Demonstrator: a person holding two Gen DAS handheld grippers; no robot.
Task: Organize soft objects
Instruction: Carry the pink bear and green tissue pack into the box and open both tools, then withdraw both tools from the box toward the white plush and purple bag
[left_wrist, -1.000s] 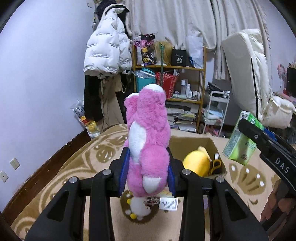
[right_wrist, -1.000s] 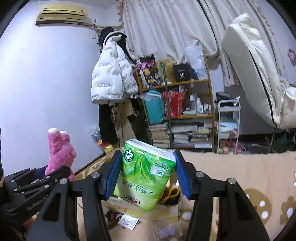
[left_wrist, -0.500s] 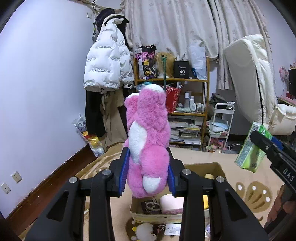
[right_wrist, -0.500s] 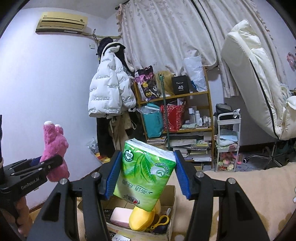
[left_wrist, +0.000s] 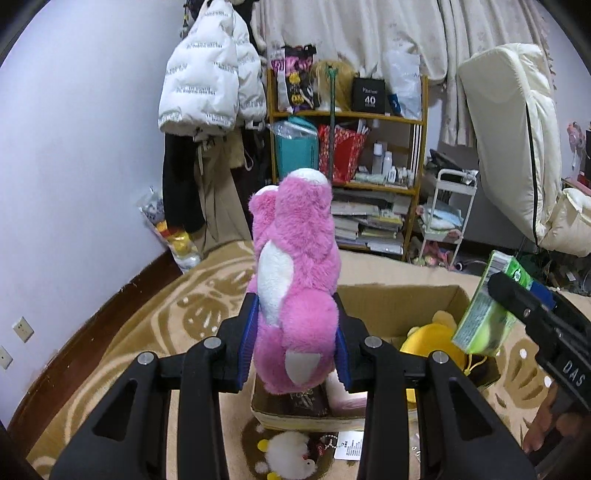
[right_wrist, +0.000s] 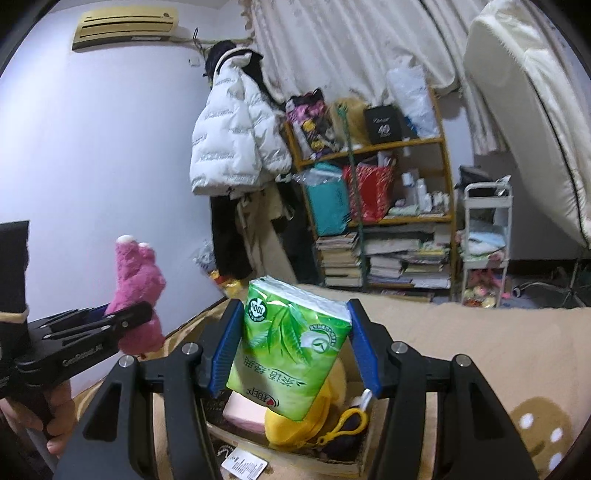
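Two handheld grippers hang over a cardboard box (left_wrist: 399, 306) on a patterned tan carpet (left_wrist: 192, 306) in a cluttered room. Inside the box lie a yellow plush toy (left_wrist: 428, 339), a pale pink soft block (right_wrist: 243, 411) and a dark pouch with a yellow clip (right_wrist: 345, 422). On the carpet just in front of the box sit a small white fluffy toy (left_wrist: 291, 456) and a printed tag (left_wrist: 351, 445).

Behind, a wooden shelf (left_wrist: 417, 155) crammed with bags, bottles and stacked books stands against the far curtain, with a white puffer jacket (left_wrist: 207, 81) hanging to its left and a white trolley (left_wrist: 448, 218) to its right. A cream mattress (left_wrist: 517, 140) leans at far right; an air conditioner (right_wrist: 125, 26) is mounted high on the lilac wall.

Over the box's near edge, the left gripper (left_wrist: 293, 345) clamps a pink plush bear (left_wrist: 295, 266) by its lower body, the toy's long axis upright and its head toward the shelf. To its right, the right gripper (right_wrist: 295, 349) squeezes a green tissue pack (right_wrist: 291, 343) between blue pads, the pack tilted, its long axis running from upper left to lower right above the yellow toy.
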